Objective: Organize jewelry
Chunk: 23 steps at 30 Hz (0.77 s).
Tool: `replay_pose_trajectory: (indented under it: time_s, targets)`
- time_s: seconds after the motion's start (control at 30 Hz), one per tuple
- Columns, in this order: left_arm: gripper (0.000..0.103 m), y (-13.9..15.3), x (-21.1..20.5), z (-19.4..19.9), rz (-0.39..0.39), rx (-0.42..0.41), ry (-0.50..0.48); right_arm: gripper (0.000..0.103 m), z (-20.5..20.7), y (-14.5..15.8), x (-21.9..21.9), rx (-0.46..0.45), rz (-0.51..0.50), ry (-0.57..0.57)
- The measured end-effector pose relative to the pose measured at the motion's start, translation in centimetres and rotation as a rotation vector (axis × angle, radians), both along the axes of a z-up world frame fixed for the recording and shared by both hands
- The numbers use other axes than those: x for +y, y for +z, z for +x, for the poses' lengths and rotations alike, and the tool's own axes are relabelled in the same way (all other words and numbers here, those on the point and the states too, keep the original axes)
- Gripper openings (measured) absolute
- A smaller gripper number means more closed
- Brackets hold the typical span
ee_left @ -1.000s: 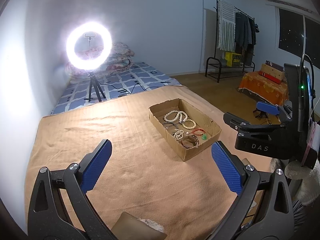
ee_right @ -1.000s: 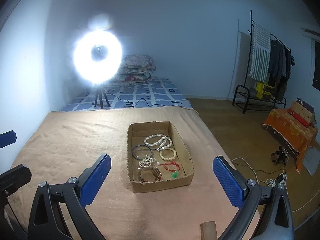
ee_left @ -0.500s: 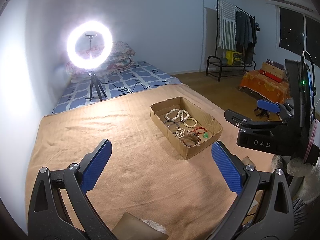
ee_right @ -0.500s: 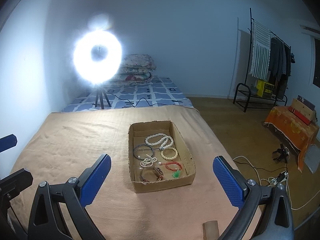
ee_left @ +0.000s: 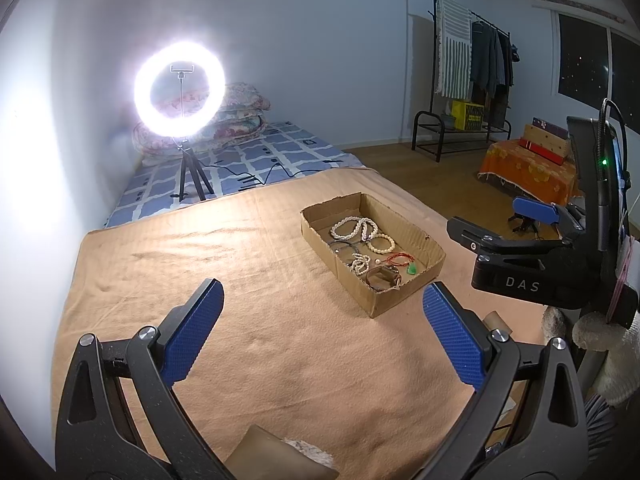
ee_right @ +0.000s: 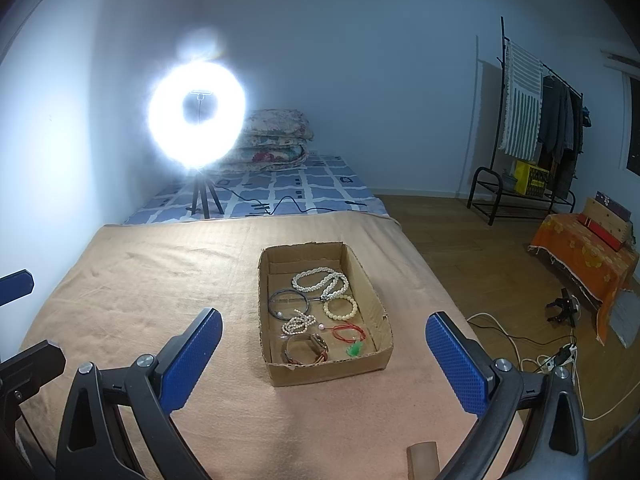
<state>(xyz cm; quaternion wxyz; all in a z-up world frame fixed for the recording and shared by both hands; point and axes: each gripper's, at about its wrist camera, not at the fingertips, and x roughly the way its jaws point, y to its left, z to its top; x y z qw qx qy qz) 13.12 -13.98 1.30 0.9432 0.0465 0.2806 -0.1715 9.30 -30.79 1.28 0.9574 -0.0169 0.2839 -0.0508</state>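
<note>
A shallow cardboard box (ee_right: 384, 312) sits on a tan blanket (ee_right: 160, 280) and holds several pieces: a white bead necklace (ee_right: 320, 282), a cream bead bracelet (ee_right: 340, 307), a dark bangle (ee_right: 289, 302), a red cord with a green pendant (ee_right: 354, 348) and a brown watch (ee_right: 306, 346). My right gripper (ee_right: 323, 354) is open and empty, hovering just short of the box. My left gripper (ee_left: 320, 332) is open and empty, to the left of the box (ee_left: 428, 240). The right gripper also shows in the left wrist view (ee_left: 516, 224).
A bright ring light on a tripod (ee_right: 198, 120) stands at the far end with its cable on a blue checked mattress (ee_right: 280, 192). A cardboard tube (ee_right: 422, 458) lies at the blanket's near edge. Cables (ee_right: 520, 344) trail on the wooden floor to the right.
Both grippers have drifted slightly back and up; the box sits a little lower and farther in the views. Jaws stay open.
</note>
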Motion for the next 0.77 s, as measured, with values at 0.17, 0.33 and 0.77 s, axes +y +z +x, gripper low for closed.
replay_pose_trajectory:
  time_s: [0.17,0.33,0.77]
  targets:
    - [0.101,-0.22,0.12,-0.02,0.002,0.000,-0.003,0.103,0.00,0.00,0.04,0.001,-0.001,0.000]
    - [0.101,-0.21,0.08,-0.03,0.004,-0.001,-0.003,0.103,0.05,-0.01,0.03,0.002,-0.002,0.005]
    - [0.101,-0.44,0.69,-0.29,0.010,-0.026,0.011,0.103,0.15,-0.19,0.03,0.009,-0.005,0.010]
